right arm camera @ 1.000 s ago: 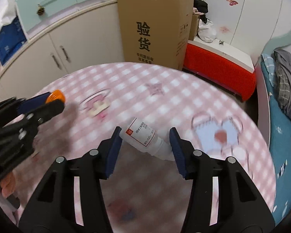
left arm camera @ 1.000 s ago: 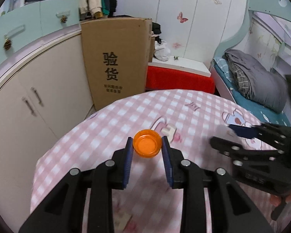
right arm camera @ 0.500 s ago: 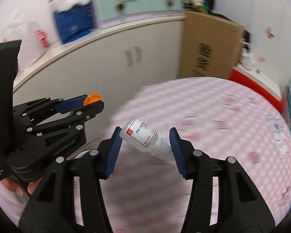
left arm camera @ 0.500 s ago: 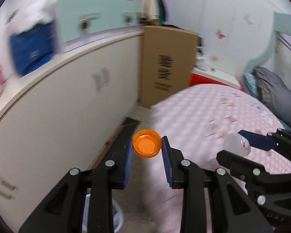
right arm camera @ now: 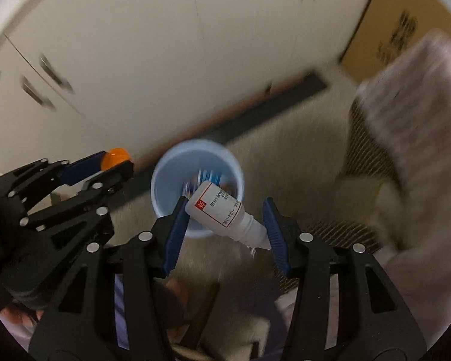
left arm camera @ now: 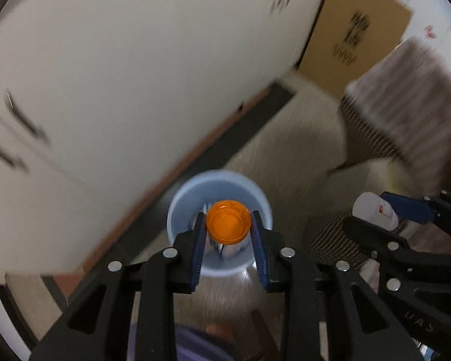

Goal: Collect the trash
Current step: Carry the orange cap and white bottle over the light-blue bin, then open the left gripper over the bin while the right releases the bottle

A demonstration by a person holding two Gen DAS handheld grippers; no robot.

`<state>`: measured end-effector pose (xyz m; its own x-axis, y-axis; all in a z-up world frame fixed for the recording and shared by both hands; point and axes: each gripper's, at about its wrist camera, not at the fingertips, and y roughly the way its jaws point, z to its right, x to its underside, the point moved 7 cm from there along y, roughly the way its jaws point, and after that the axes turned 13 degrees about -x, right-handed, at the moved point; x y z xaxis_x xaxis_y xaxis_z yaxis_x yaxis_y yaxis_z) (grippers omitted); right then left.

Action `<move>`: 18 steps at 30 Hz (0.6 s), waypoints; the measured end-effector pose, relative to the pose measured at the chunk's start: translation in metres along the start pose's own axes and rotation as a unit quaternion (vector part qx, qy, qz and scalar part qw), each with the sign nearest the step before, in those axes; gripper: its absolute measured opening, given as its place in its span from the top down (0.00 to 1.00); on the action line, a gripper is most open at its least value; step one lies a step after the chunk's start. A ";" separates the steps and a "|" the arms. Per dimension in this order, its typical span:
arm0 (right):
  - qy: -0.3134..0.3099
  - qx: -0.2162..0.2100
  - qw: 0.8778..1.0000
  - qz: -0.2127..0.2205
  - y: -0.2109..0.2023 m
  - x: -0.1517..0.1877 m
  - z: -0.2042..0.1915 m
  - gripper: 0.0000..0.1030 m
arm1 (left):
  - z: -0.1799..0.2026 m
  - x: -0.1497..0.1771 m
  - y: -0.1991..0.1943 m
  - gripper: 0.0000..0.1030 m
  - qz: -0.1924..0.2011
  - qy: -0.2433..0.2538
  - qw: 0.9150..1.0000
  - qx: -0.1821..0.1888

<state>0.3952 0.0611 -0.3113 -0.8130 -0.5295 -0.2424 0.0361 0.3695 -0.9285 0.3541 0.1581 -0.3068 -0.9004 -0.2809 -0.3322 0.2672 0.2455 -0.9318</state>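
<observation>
Bin [left arm camera: 177, 207] on floor by cabinet [left arm camera: 135, 75] | box [left arm camera: 357, 30] behind | left tool [left arm camera: 228, 234] clamps cap [left arm camera: 228, 222] | right tool [right arm camera: 225, 228] clamps bottle [right arm camera: 225, 213] | both above bin

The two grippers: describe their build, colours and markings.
Both are alike: the left gripper and right gripper have matte black linkage arms with open cut-outs, round silver pins at the joints, and ribbed blue pads on the fingers. Faint embossed lettering marks one black arm; it is unreadable.

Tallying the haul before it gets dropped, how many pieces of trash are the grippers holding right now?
2: an orange bottle cap in the left gripper, and a small white dropper bottle in the right gripper, both over the blue bin. Its contents are blurred.
</observation>
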 end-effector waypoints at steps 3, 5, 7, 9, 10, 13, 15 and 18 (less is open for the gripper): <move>0.004 0.014 1.000 -0.025 0.045 0.002 0.008 0.52 | 0.000 0.021 0.052 0.71 -0.056 -0.007 0.998 0.018; 0.018 -0.009 0.999 -0.041 0.069 -0.003 0.013 0.51 | -0.002 0.026 0.078 0.63 -0.073 -0.004 0.997 0.007; 0.013 -0.005 0.999 -0.047 0.084 -0.009 0.016 0.39 | -0.009 0.031 0.099 0.54 -0.089 -0.015 0.996 -0.002; 0.012 -0.001 0.999 -0.036 0.088 -0.015 0.022 0.33 | -0.016 0.035 0.110 0.54 -0.105 -0.031 0.994 0.007; 0.013 -0.005 0.999 -0.034 0.089 -0.015 0.021 0.33 | -0.020 0.035 0.112 0.54 -0.108 -0.033 0.994 0.003; 0.017 -0.003 0.999 -0.033 0.082 -0.008 0.023 0.33 | -0.036 0.040 0.106 0.53 -0.102 -0.035 0.994 -0.005; 0.014 0.000 1.000 -0.020 0.066 -0.001 0.019 0.33 | -0.037 0.041 0.091 0.52 -0.092 -0.040 0.995 0.003; -0.001 0.026 0.999 0.038 0.020 0.010 0.011 0.33 | -0.037 0.039 0.050 0.52 -0.046 -0.037 0.998 0.006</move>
<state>0.3940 0.0550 -0.3350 -0.8056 -0.5030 -0.3129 0.1271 0.3692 -0.9206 0.3194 0.1932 -0.3607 -0.8937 -0.3697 -0.2541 0.1884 0.2047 -0.9605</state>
